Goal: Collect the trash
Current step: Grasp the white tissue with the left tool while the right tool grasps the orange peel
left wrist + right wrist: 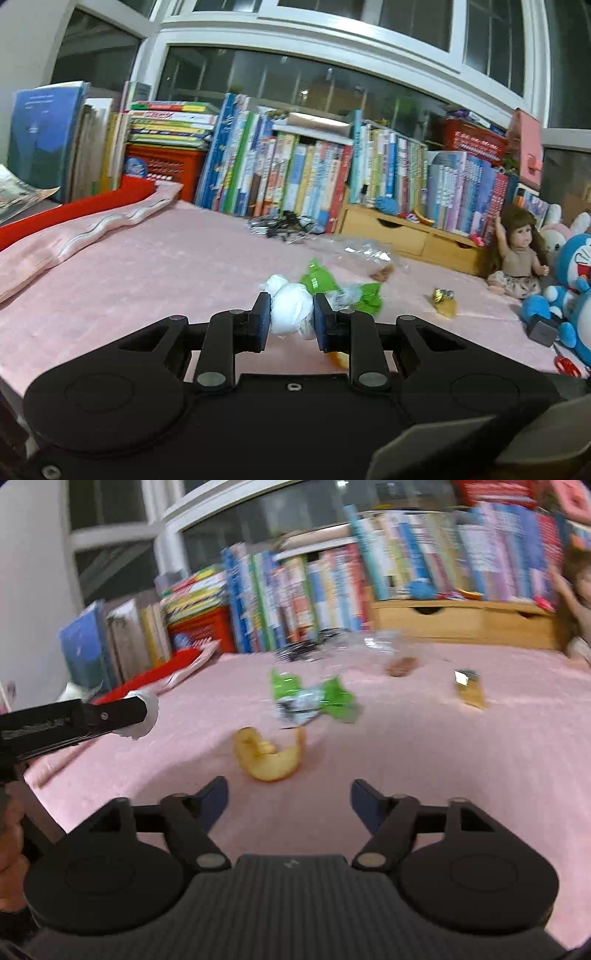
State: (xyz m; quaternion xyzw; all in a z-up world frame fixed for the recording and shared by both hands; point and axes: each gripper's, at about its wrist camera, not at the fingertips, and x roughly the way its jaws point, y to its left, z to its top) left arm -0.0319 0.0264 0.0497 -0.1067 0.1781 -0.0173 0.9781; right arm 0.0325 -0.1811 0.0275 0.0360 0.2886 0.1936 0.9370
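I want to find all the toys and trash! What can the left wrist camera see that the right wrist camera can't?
Only the left wrist view shows the blue cat plush, the whole doll and the left gripper squeezing a white tissue ball.

Only the right wrist view shows the whole yellow peel in front of the open right gripper.

Both show the green wrapper, the gold wrapper, the books and the pink cover.

Peel (267,755) before wrapper (314,701), books (295,598) behind, on bedspread (443,757)
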